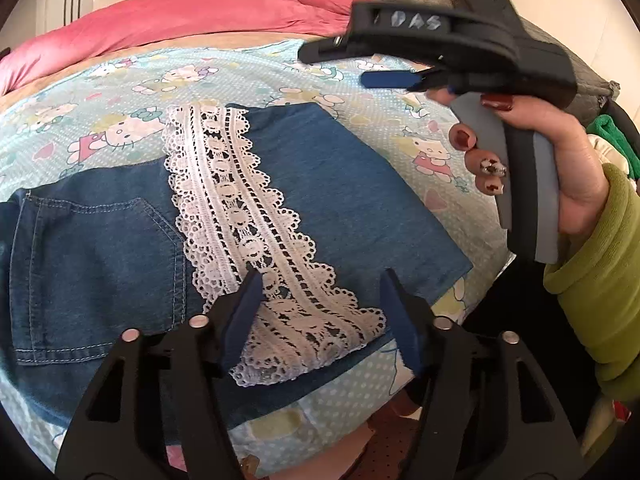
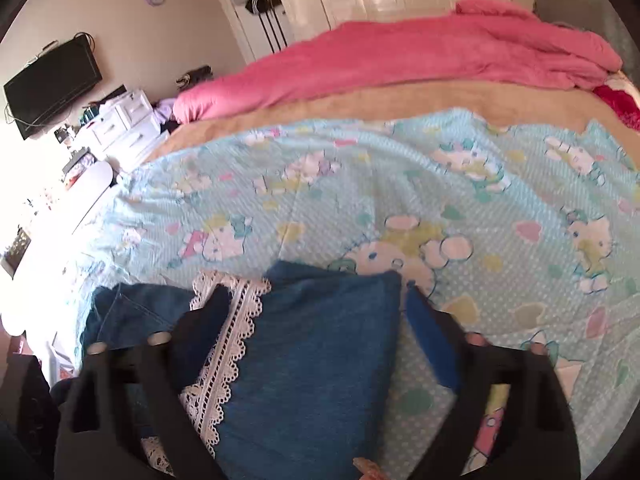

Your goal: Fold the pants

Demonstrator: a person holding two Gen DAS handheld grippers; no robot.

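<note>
1. My left gripper [image 1: 320, 312] is spread, pads straddling the lace [image 1: 236, 216], clamping nothing.
2. My right gripper [image 2: 316, 320] gapes empty above the pants [image 1: 320, 184].
3. Pants lie folded on the bedsheet [image 2: 360, 184], near its front edge.
4. Denim seems soft and limp; I'd pinch the folded edge, never the lace.

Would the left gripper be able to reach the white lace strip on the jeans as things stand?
Probably yes: the left gripper is open right over the lace strip, with nothing between them, and the right gripper is well clear.
</note>
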